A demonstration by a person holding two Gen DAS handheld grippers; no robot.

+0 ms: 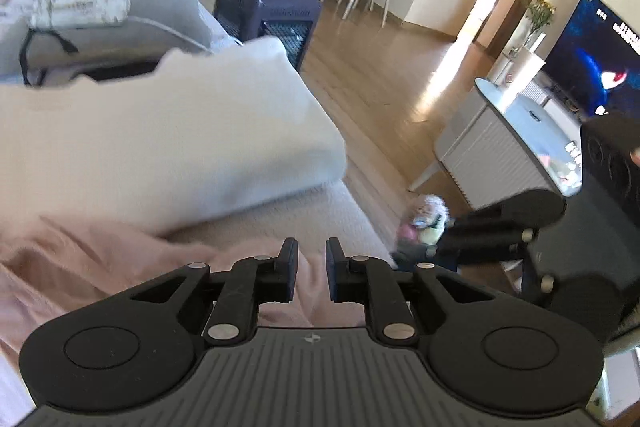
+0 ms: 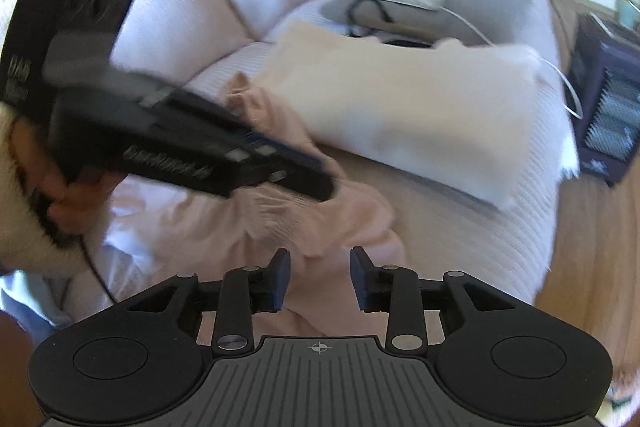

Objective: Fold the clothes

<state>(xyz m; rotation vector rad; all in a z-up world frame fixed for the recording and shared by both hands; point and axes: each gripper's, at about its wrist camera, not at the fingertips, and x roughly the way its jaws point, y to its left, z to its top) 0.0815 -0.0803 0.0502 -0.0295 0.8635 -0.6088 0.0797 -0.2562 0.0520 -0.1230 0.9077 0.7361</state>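
The right wrist view shows the pink garment crumpled on the pale sofa, just in front of a cream cushion. The left gripper, carried in a hand, reaches its tip to the cloth; its white lettering is too blurred to read. In its own view the left gripper has a narrow gap between its fingers, nothing pinched. The right gripper is spread over the garment, gripping nothing. White characters on the television are illegible.
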